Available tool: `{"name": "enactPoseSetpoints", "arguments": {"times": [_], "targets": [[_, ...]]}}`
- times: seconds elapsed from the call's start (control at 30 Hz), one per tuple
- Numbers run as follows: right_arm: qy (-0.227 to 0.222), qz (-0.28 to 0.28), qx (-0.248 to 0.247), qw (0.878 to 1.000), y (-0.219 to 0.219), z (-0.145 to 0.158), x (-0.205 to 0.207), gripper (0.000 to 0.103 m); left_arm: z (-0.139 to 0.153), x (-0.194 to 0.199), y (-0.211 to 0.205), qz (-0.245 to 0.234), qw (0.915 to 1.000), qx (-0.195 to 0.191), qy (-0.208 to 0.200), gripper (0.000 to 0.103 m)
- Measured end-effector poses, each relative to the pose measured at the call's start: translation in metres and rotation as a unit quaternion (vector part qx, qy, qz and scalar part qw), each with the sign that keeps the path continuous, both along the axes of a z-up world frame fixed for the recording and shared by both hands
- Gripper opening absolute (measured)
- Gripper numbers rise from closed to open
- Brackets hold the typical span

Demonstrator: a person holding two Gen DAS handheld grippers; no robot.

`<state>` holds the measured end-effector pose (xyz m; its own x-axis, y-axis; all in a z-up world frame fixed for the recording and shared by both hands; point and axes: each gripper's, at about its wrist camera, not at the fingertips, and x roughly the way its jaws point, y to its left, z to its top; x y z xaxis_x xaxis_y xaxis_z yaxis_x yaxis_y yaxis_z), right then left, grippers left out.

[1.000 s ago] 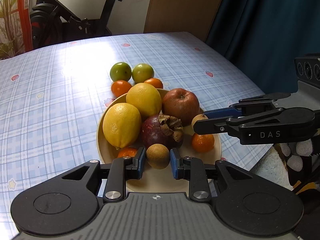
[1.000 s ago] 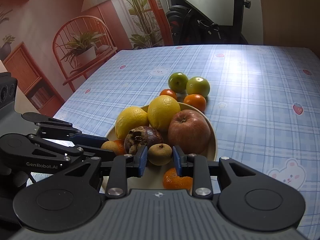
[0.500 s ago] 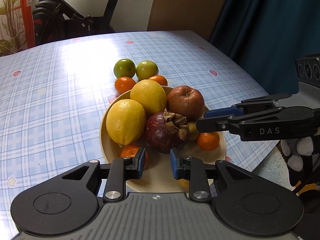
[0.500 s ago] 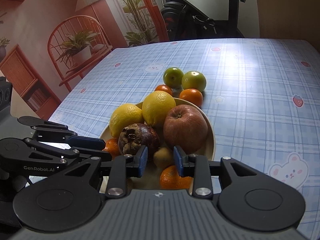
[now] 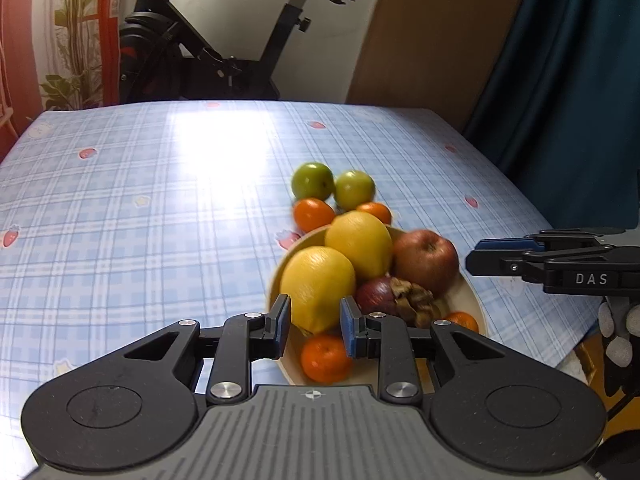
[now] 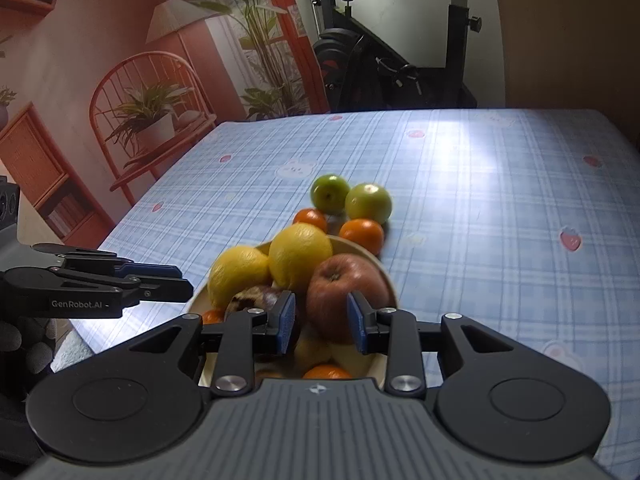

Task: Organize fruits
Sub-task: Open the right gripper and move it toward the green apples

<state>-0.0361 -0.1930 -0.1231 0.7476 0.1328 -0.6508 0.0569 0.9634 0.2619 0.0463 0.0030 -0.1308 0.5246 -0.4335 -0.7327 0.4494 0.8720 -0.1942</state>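
Note:
A tan bowl (image 5: 472,304) near the table's front edge holds two yellow citrus fruits (image 5: 318,286), a red apple (image 5: 426,260), a dark purple fruit (image 5: 380,294), small oranges (image 5: 325,358) and small brown fruits (image 6: 314,350). Two green fruits (image 5: 313,180) and two oranges (image 5: 313,213) lie on the cloth behind the bowl. My left gripper (image 5: 314,326) is open and empty, above the bowl's near left rim. My right gripper (image 6: 320,322) is open and empty, above the bowl's near side; the bowl (image 6: 384,276) shows there too.
The table has a blue checked cloth (image 5: 140,220). An exercise bike (image 5: 192,64) stands behind the table. A dark curtain (image 5: 568,80) hangs at the right. A wall picture with a chair and plants (image 6: 140,100) lies to the left.
Both grippers let go of their small brown fruits into the bowl, then rose and pulled back with the jaws open. The views now tilt up toward the far table.

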Motion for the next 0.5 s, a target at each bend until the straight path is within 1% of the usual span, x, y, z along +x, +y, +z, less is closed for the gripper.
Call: {"name": "enactPoseSetpoints", "arguments": {"times": [0.13, 0.23, 0.5], "targets": [[0.000, -0.002, -0.015, 1.000, -0.009, 0.005, 0.010, 0.033, 0.009, 0.015, 0.004, 0.013, 0.9998, 0.002, -0.014, 0.028], [0.000, 0.000, -0.023, 1.000, -0.013, 0.007, 0.019, 0.033, 0.016, 0.028, 0.007, 0.020, 0.9996, -0.002, -0.018, 0.028], [0.007, 0.012, -0.046, 0.999, -0.020, 0.010, 0.053, 0.033, 0.030, 0.064, -0.005, 0.017, 0.9997, 0.006, -0.019, 0.028]]}}
